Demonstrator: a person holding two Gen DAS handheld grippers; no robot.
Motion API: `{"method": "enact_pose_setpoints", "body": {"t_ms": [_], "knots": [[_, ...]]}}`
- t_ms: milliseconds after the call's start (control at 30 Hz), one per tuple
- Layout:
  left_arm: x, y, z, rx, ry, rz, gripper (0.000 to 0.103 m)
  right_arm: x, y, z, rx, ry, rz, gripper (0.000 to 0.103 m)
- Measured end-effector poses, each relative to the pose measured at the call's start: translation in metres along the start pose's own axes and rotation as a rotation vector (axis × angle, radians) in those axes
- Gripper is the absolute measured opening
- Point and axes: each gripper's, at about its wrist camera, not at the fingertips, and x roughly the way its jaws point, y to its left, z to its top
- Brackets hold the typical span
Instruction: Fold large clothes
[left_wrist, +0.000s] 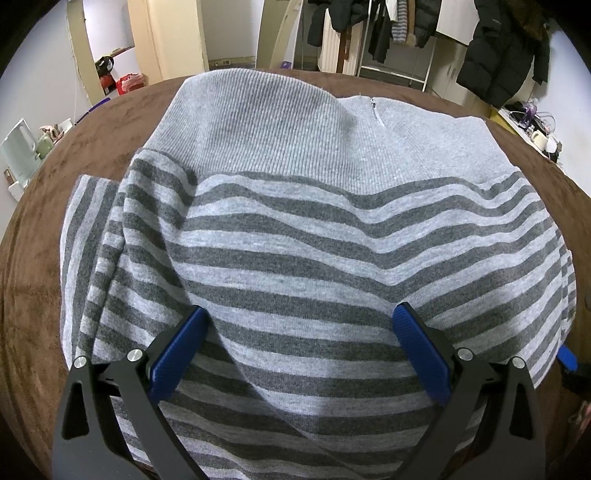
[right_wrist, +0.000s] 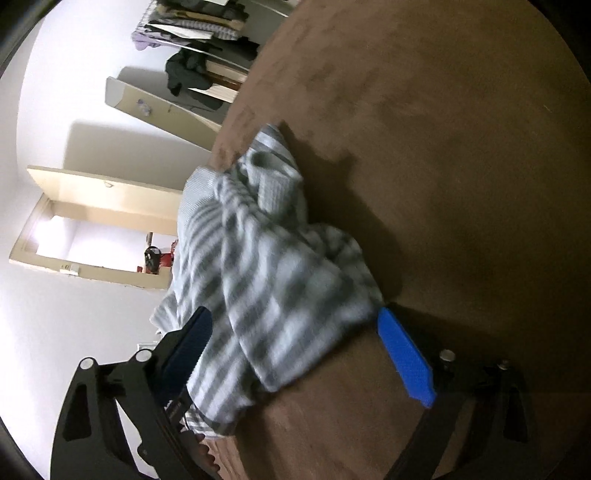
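Note:
A grey striped sweater (left_wrist: 295, 229) with a plain ribbed top part and a short zip (left_wrist: 376, 114) lies spread on a brown bed cover (left_wrist: 110, 125). My left gripper (left_wrist: 301, 325) is open just above the striped part, blue pads wide apart, holding nothing. In the right wrist view the camera is rolled sideways; the same sweater (right_wrist: 258, 258) appears bunched and blurred. My right gripper (right_wrist: 291, 325) is open, its pads on either side of the sweater's near edge. The right gripper's blue pad (left_wrist: 567, 356) peeks in at the sweater's right edge in the left wrist view.
A white kettle (left_wrist: 18, 151) and cups stand left of the bed. Dark coats (left_wrist: 506, 51) hang on a rack behind. A cluttered shelf (left_wrist: 532, 125) is at right. Wardrobe doors (right_wrist: 110, 192) show in the right wrist view.

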Motion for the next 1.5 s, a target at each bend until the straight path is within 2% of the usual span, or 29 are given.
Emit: {"method": "enact_pose_setpoints", "body": {"t_ms": [100, 200, 233, 333, 400, 433, 533, 767, 933, 1067, 1267, 1400, 1500], "knots": [[0.0, 0.0, -0.002, -0.002, -0.003, 0.004, 0.097, 0.002, 0.002, -0.002, -0.053, 0.006, -0.009, 0.09], [0.0, 0.0, -0.004, 0.0, -0.002, 0.005, 0.097, 0.015, 0.007, 0.007, -0.042, 0.0, 0.068, 0.09], [0.0, -0.001, -0.004, -0.001, -0.003, 0.005, 0.097, 0.017, 0.01, 0.009, -0.042, -0.001, 0.082, 0.087], [0.0, -0.002, -0.004, 0.0, -0.001, 0.01, 0.097, 0.037, 0.019, 0.019, -0.026, 0.02, 0.119, 0.06], [0.0, -0.003, -0.004, 0.0, 0.0, 0.011, 0.097, 0.046, 0.018, 0.026, 0.004, 0.008, 0.125, 0.045], [0.0, -0.003, -0.004, 0.0, -0.002, 0.011, 0.097, 0.046, 0.016, 0.027, 0.014, 0.001, 0.137, 0.029], [0.0, -0.004, -0.004, 0.0, -0.007, 0.014, 0.097, 0.046, 0.011, 0.027, 0.018, -0.004, 0.191, 0.023], [-0.001, -0.006, -0.013, -0.005, -0.025, 0.016, 0.097, 0.022, 0.041, 0.02, -0.12, -0.019, 0.263, 0.019], [-0.005, -0.002, -0.017, -0.031, -0.017, 0.011, 0.097, 0.0, 0.098, 0.002, -0.298, -0.021, 0.286, 0.019], [-0.01, 0.007, -0.021, -0.058, -0.006, -0.005, 0.097, -0.007, 0.147, -0.018, -0.46, 0.017, 0.295, 0.019], [-0.017, 0.019, -0.03, -0.062, 0.002, -0.021, 0.097, 0.005, 0.196, -0.048, -0.574, 0.086, 0.299, 0.019], [-0.015, 0.016, -0.032, -0.013, 0.012, -0.017, 0.097, 0.023, 0.217, -0.071, -0.667, 0.112, 0.229, 0.019], [-0.016, 0.016, -0.03, 0.004, 0.018, -0.024, 0.097, 0.033, 0.225, -0.072, -0.669, 0.107, 0.213, 0.019]]}}
